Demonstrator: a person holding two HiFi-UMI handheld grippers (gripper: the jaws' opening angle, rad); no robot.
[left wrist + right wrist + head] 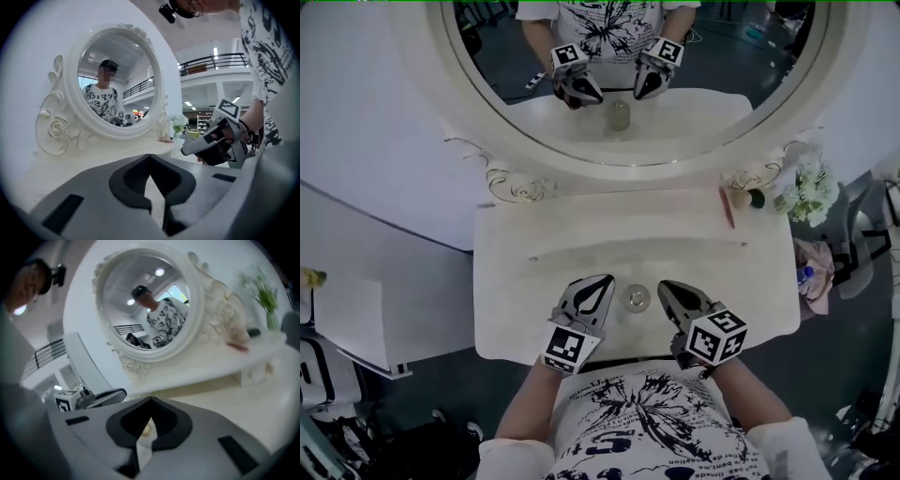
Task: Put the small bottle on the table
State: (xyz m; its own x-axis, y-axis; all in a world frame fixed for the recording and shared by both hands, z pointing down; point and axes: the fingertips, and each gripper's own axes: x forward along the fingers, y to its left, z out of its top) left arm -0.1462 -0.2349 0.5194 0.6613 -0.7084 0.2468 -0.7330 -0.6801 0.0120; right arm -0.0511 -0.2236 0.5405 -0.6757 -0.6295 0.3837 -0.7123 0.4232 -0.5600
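Only the head view showed the whole layout: the small bottle (pixel 636 298) stood upright on the white vanity surface (pixel 534 281), close to its front edge. It sat between the left claw (pixel 602 284) and the right claw (pixel 666 286), just beside each and touching neither. The oval mirror (pixel 487 112) repeated the bottle and both claws from the far side.

The right gripper view gave what the left one did not. Its claw (pixel 151 401) was closed tip to tip on nothing, and through the slit below the tips a pale bottle (pixel 146 430) with a gold-toned top peeked out. The left gripper view showed its own claw (pixel 150 157) pinched closed and empty as well, with the right claw (pixel 213 140) ahead of it. The bottle was not visible there.

Bare surface lay open behind the bottle up to the raised shelf under the mirror. A red pencil (pixel 727 206), a small dark round object (pixel 757 198) and white flowers (pixel 809 187) sat far off at the right end.

The right gripper view was blurred, so the pencil (pixel 239 347) and flowers (pixel 265 298) read only as smears. The claw bodies cut off the near surface in both gripper views.
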